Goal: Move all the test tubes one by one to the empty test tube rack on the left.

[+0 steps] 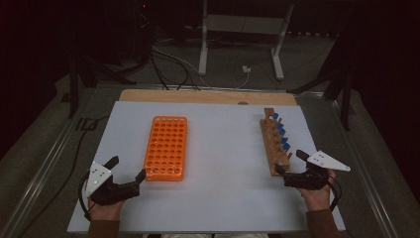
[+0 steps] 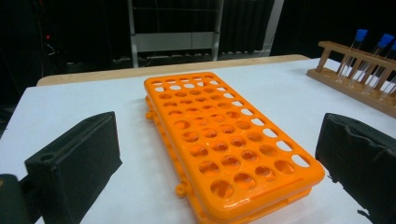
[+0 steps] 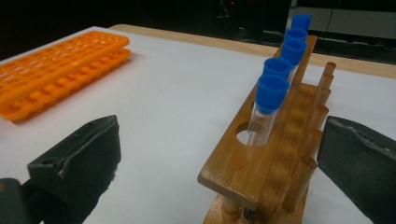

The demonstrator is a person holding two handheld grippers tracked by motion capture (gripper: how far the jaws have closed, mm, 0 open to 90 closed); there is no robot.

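An orange tube rack (image 1: 166, 148) with many empty holes lies on the white table top (image 1: 223, 173), left of centre. At the right stands a wooden rack (image 1: 273, 144) holding several clear tubes with blue caps (image 1: 281, 131). My left gripper (image 1: 128, 167) sits open near the front left, just short of the orange rack (image 2: 224, 140), with nothing between its jaws. My right gripper (image 1: 290, 161) is open at the near end of the wooden rack (image 3: 275, 140). The nearest capped tube (image 3: 268, 105) stands ahead of its jaws, untouched.
A wooden board edge (image 1: 198, 95) runs along the table's far side. Beyond it on the dark floor are a metal stand (image 1: 237, 29) and loose cables (image 1: 173, 64). Bare white surface lies between the two racks.
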